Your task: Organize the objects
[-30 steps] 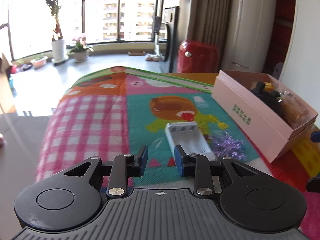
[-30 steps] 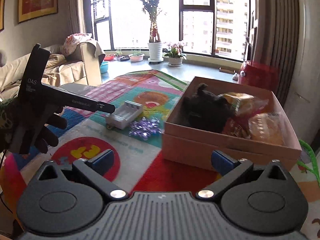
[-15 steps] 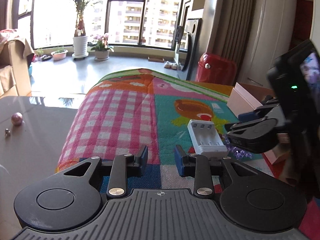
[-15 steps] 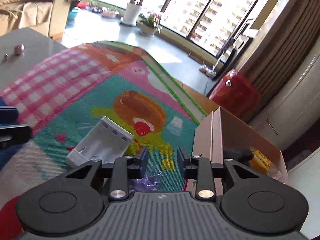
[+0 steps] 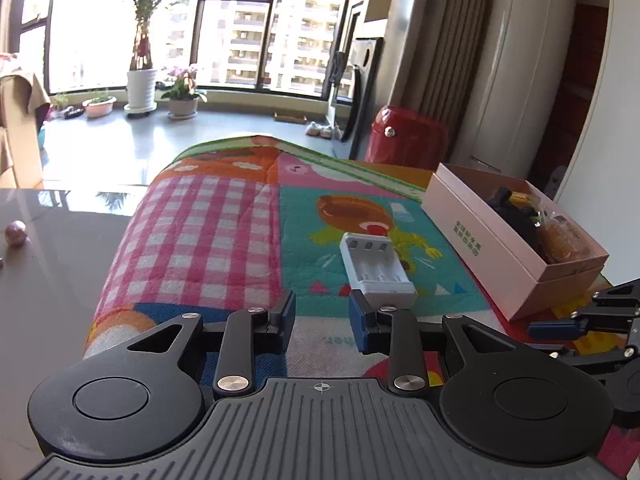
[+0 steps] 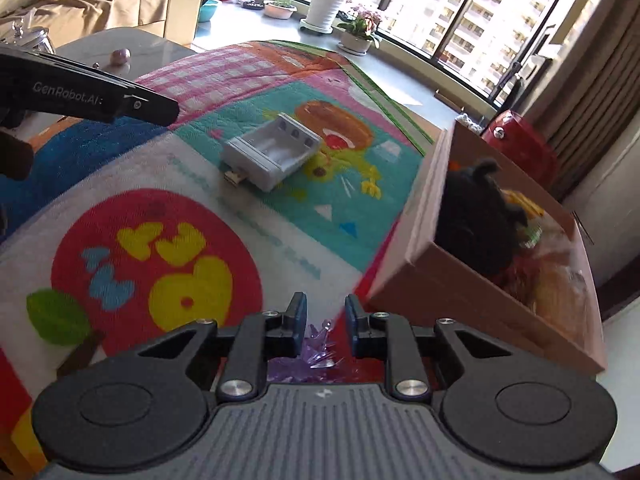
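A white battery charger (image 5: 376,270) lies on the colourful mat (image 5: 208,240), just ahead of my left gripper (image 5: 322,316), which is narrowly open and empty. The charger also shows in the right wrist view (image 6: 272,152). A pink cardboard box (image 5: 500,240) with a black plush toy and snack packets stands at the right; in the right wrist view the box (image 6: 472,304) is close on the right. My right gripper (image 6: 326,324) is shut on a purple ribbon bow (image 6: 316,356), held above the mat beside the box.
The mat covers a grey glass table (image 5: 52,264) with a small pink ball (image 5: 16,233) at the left. The left gripper's body (image 6: 80,92) crosses the right wrist view's upper left. A red suitcase (image 5: 404,140) stands beyond the table.
My right gripper closed on the purple bow and lifted it off the mat toward the box; the bow no longer lies beside the charger. My left gripper drew back slightly.
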A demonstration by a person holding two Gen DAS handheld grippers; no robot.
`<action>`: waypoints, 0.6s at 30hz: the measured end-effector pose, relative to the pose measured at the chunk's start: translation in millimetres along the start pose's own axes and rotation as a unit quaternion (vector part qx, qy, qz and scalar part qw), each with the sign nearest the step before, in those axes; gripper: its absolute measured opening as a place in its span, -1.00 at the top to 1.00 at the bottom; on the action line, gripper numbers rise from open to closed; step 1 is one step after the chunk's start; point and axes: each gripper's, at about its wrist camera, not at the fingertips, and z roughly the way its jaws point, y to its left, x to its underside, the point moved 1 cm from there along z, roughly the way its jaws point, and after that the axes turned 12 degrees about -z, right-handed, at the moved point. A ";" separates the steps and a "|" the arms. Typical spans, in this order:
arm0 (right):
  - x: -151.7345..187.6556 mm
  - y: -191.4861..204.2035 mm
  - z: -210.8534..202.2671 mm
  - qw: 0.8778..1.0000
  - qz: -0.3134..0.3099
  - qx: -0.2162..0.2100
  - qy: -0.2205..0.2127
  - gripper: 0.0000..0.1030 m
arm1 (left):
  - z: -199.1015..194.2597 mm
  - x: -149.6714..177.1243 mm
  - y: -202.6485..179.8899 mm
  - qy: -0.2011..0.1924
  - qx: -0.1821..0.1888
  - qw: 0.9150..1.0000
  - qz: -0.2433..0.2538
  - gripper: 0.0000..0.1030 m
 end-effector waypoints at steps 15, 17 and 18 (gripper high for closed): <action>71.2 -29.3 -27.4 0.992 0.097 -0.018 -0.078 -0.79 | 5.1 14.2 -63.7 0.031 -0.014 0.998 0.059 0.37; 76.2 -38.4 -22.8 0.991 0.112 0.010 -0.075 -0.81 | 6.1 18.5 -69.1 0.038 -0.017 0.997 0.067 0.37; 78.0 -44.8 -20.1 0.989 0.126 0.014 -0.071 -0.81 | 7.0 21.6 -72.3 0.043 -0.017 0.996 0.073 0.37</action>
